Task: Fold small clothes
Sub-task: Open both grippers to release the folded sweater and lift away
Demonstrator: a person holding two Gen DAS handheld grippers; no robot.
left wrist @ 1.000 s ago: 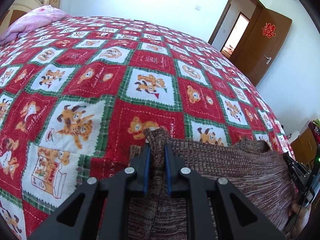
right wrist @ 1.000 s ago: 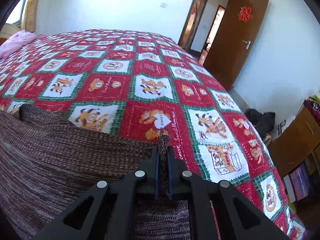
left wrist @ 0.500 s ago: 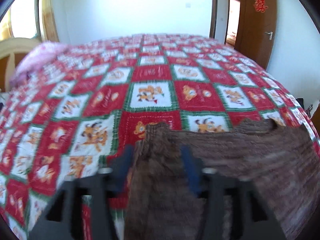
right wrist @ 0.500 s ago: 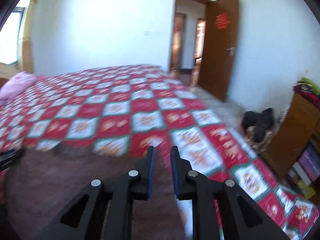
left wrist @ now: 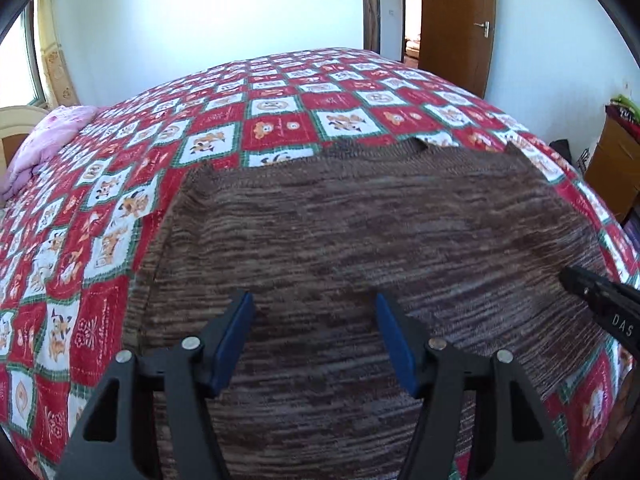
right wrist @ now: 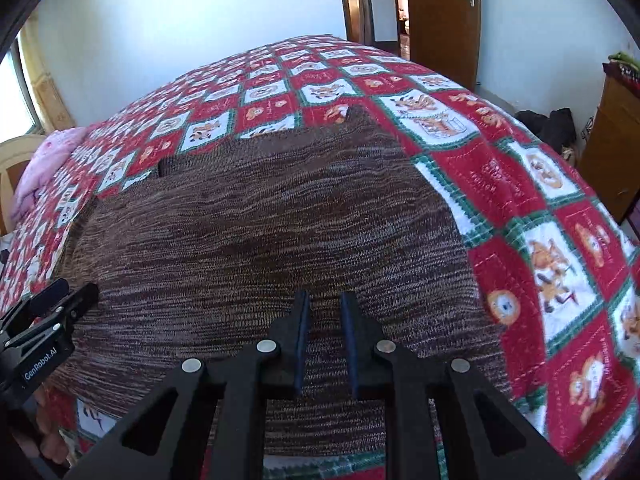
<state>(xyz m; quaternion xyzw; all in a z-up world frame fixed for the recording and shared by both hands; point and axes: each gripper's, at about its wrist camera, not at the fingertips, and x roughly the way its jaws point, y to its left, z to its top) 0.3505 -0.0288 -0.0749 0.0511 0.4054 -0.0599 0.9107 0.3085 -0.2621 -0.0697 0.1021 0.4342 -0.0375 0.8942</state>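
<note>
A brown knitted garment (left wrist: 360, 240) lies spread flat on the red, white and green patterned bedspread (left wrist: 280, 120); it also shows in the right wrist view (right wrist: 260, 232). My left gripper (left wrist: 314, 304) hovers above the garment's near part, jaws wide open and empty. My right gripper (right wrist: 324, 300) hovers above the garment's near right part, jaws a little apart and empty. The right gripper's body shows at the right edge of the left wrist view (left wrist: 604, 304); the left gripper shows at the left edge of the right wrist view (right wrist: 48, 320).
A pink pillow (left wrist: 52, 140) lies at the bed's far left. A brown door (left wrist: 456, 20) stands open behind the bed. A wooden cabinet (right wrist: 612, 148) and dark bags (right wrist: 548, 124) are on the floor to the right.
Both grippers have let go of the garment's far corners, opened and drawn back towards its near edge. The garment now lies flat on the bed.
</note>
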